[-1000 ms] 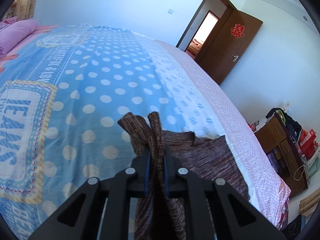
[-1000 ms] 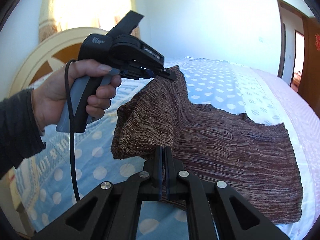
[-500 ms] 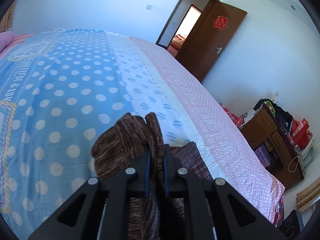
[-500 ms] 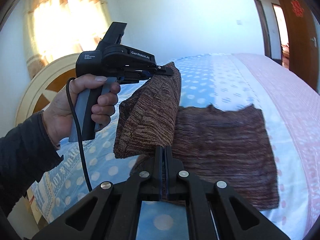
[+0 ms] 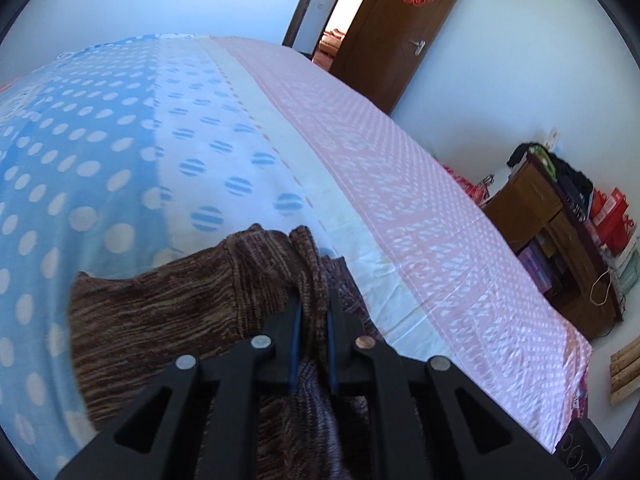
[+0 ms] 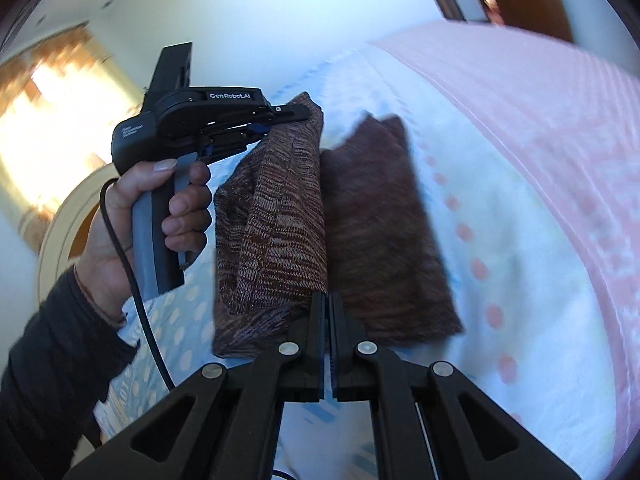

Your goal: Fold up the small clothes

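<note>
Through the left wrist camera we see our left tool [image 5: 311,312] pinching a bunched fold of the brown marled knit garment [image 5: 180,312] above the blue polka-dot bed [image 5: 100,140]. Through the right wrist camera, our right tool [image 6: 328,312] pinches the garment's near edge [image 6: 276,216], its right half lying on the bed [image 6: 500,220].

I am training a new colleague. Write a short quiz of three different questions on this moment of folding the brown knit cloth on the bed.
1. True or false: both grippers are shut on the brown knit garment.
2. Multiple choice: where does the lifted part of the garment hang? A) between the left gripper and the right gripper B) over the wooden door C) flat on the bedspread
3. Fill in: the bedspread's stripe nearest the door is ____ in colour.

Key: 1 true; 2 A; 3 pink
</note>
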Motion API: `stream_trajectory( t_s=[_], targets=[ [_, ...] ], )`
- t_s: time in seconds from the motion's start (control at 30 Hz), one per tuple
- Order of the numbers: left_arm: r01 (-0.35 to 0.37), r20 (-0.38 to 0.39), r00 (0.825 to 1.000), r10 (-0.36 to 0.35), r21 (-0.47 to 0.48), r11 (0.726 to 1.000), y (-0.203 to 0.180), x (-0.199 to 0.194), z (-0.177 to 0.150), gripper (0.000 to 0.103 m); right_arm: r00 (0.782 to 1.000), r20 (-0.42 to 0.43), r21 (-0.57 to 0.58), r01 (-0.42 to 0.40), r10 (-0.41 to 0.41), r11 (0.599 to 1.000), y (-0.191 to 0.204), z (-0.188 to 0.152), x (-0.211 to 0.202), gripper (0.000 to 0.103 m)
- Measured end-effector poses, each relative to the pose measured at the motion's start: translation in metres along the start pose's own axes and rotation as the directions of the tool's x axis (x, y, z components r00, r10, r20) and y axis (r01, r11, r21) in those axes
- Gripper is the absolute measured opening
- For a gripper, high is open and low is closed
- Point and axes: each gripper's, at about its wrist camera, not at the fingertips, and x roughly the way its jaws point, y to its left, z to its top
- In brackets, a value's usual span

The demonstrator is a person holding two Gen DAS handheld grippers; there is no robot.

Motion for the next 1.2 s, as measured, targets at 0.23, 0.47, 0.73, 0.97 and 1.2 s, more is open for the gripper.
stream_trajectory(
  t_s=[0.23,0.47,0.73,0.97,1.2],
  targets=[
    [-0.067,0.045,0.997,0.064,0.084,0.994,-0.028,-0.007,-0.006,0.03,0.999,0.014,0.132,0.045,-0.047,0.99,-0.038,-0.002,-0.013,0.0],
    [-0.169,0.197,0.971,0.133,0.177,0.97,-0.018,-0.073,-0.041,0.061,0.985,0.161,-0.029,0.069,-0.063,0.997,-0.008,0.004,-0.047,0.039],
    [-0.208,0.189,0.965,0.18,0.135,0.969,0.02,-0.09,-0.125,0.068,0.99,0.107,-0.18,0.109,-0.091,0.978,0.033,-0.002,-0.006,0.061],
    [-0.23,0.136,0.969,0.205,0.205,0.952,0.016,-0.074,-0.162,0.073,0.991,0.065,-0.021,0.119,-0.117,0.993,-0.001,0.009,-0.013,0.006],
    [-0.205,0.058,0.979,0.197,0.202,0.958,0.026,-0.068,-0.169,0.082,0.989,0.009,0.067,0.147,-0.148,0.987,-0.035,-0.006,-0.011,0.006]
  ],
)
